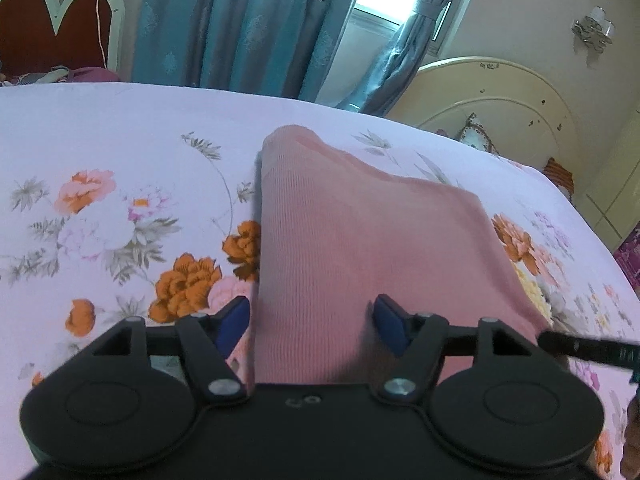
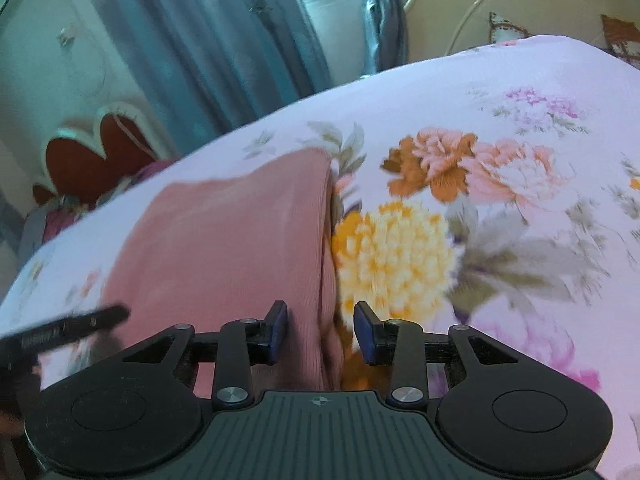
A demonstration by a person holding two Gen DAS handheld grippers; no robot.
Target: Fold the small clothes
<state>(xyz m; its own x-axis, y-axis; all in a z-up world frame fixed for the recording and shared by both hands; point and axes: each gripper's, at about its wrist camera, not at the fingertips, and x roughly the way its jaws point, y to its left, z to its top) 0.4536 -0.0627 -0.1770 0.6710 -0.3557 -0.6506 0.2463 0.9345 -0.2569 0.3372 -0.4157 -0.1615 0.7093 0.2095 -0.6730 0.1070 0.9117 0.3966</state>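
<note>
A: In your left wrist view, where did you have the left gripper (image 1: 312,322)?

B: You held it low over the near end of the pink garment (image 1: 360,240), with its 2 blue pads (image 1: 234,326) spread wide. The left pad sat just off the garment's left edge, over the floral bedsheet (image 1: 120,140); the right pad sat over the pink cloth. Neither pad was pinching anything that could be seen.

A: And the garment itself?

B: It lay folded on the sheet, narrow at the far end and wider toward you, ribbed knit, with a hem band at the far left corner. A dark bar, part of the other tool, crossed in at the near right.

A: Now your right wrist view. What was the right gripper (image 2: 321,330) doing?

B: Its 2 pads (image 2: 280,328) were parted too, less widely. They straddled the garment's (image 2: 224,248) right edge: the left pad sat over pink cloth, the right pad over the orange and yellow flowers of the bedsheet (image 2: 520,92). The picture was blurred, so you could not tell whether either pad touched the fabric. Nothing was clamped between them.

A: Anything behind?

B: Blue curtains (image 2: 200,40) hung at the far side, and a cream headboard (image 2: 520,4) stood at the far right.
</note>
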